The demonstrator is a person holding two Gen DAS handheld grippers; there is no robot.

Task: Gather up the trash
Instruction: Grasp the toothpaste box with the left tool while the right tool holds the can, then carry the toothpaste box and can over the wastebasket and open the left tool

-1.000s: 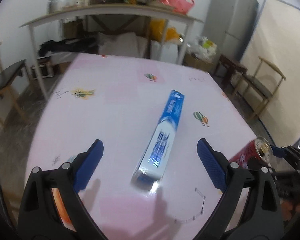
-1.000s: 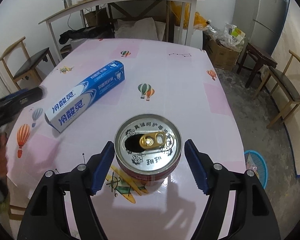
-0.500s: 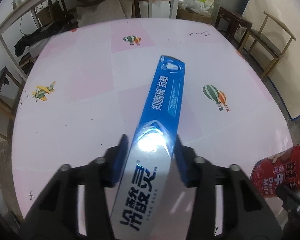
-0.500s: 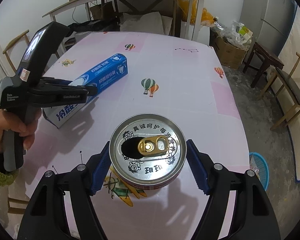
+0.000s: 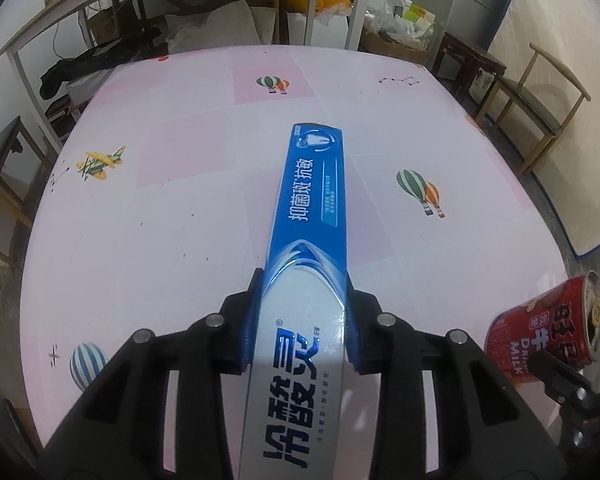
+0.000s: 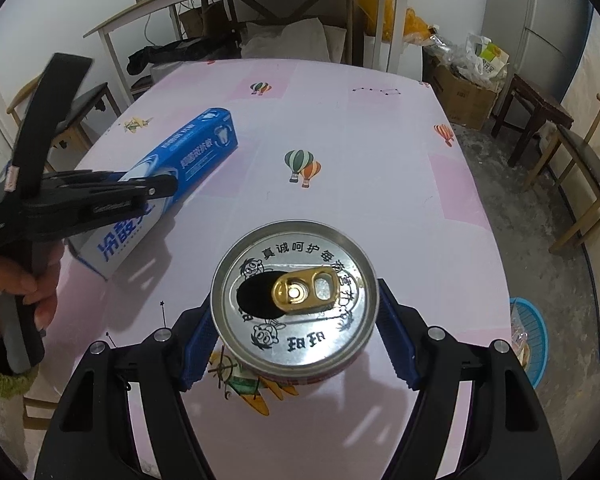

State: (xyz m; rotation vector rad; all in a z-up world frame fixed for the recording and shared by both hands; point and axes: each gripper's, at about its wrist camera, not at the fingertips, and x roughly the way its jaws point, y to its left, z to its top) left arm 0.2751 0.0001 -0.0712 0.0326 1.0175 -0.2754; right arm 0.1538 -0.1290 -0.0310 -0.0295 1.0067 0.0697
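Centrally, left tool [image 5: 302, 312] is closing on toothpaste box [image 5: 314, 200]; right tool [image 6: 296, 320] pinches can [image 6: 296, 300] near table [image 6: 440, 152] edge.

Left gripper [image 5: 303, 322] angled downward, jaws closing, right gripper [image 6: 296, 334] angled downward, jaws set wide

Pink table [image 5: 172, 200] with balloon and plane prints, blue toothpaste box [image 5: 314, 200] lying flat, red can [image 5: 540, 344] near the edge
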